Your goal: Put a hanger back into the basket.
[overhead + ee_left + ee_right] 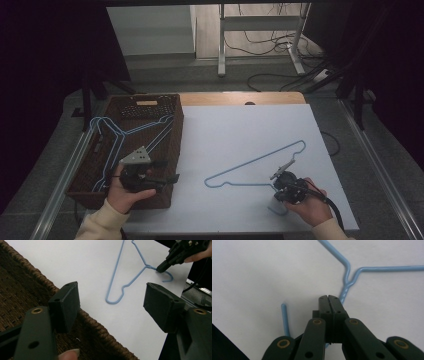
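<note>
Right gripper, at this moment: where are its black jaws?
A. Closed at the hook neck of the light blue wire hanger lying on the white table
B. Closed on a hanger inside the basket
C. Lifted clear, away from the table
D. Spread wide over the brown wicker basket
A: the right gripper has its jaws pressed together at the twisted neck of the light blue wire hanger, which lies flat on the white table.

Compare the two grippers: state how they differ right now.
The left gripper hovers over the brown wicker basket's rim with its jaws wide apart and empty. The right gripper is down at the white tabletop, jaws pressed together beside the light blue wire hanger's hook. Both are black and hand-held.
</note>
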